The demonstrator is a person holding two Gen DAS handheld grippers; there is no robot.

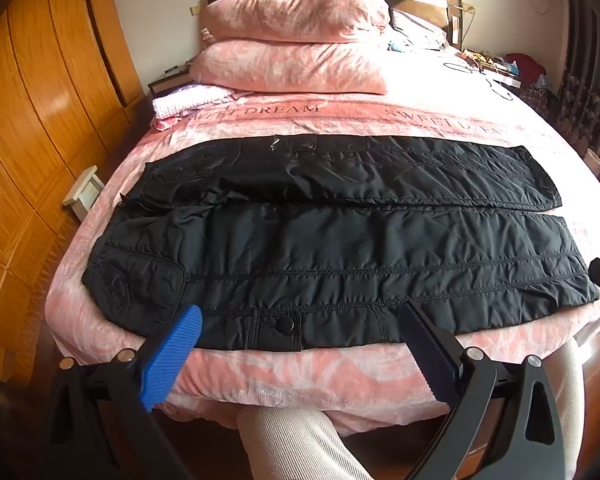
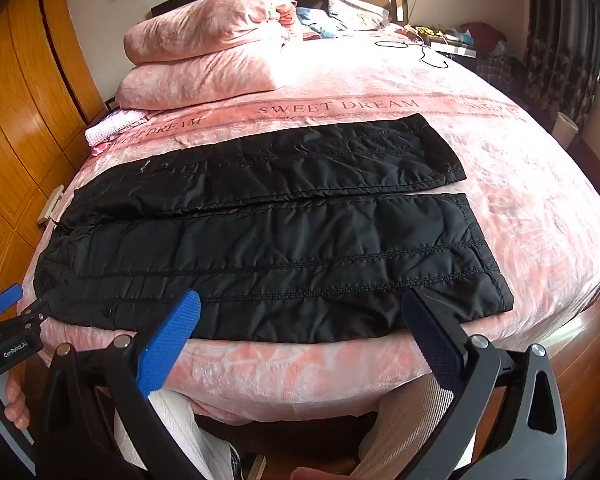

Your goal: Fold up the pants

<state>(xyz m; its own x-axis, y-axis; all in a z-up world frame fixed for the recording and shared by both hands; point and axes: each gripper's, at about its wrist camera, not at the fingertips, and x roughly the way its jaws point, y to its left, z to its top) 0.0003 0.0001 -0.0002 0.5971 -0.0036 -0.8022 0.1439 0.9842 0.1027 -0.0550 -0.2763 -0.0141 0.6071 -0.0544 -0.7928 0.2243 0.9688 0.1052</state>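
Black quilted pants (image 1: 320,248) lie spread flat across the foot of a pink bed, waist at the left, both legs side by side pointing right; they also show in the right wrist view (image 2: 268,240). My left gripper (image 1: 300,316) is open and empty, its fingertips over the near edge of the pants by a snap button (image 1: 286,324). My right gripper (image 2: 302,302) is open and empty, over the near leg's front edge. The left gripper also shows at the left edge of the right wrist view (image 2: 8,320).
The pink bedspread (image 2: 520,200) has two stacked pillows (image 1: 292,40) at the head. A folded white cloth (image 1: 188,102) lies at the left. Wooden wardrobes (image 1: 32,120) stand on the left. Clutter and cables (image 2: 424,46) lie at the far right. My legs (image 1: 300,440) are below.
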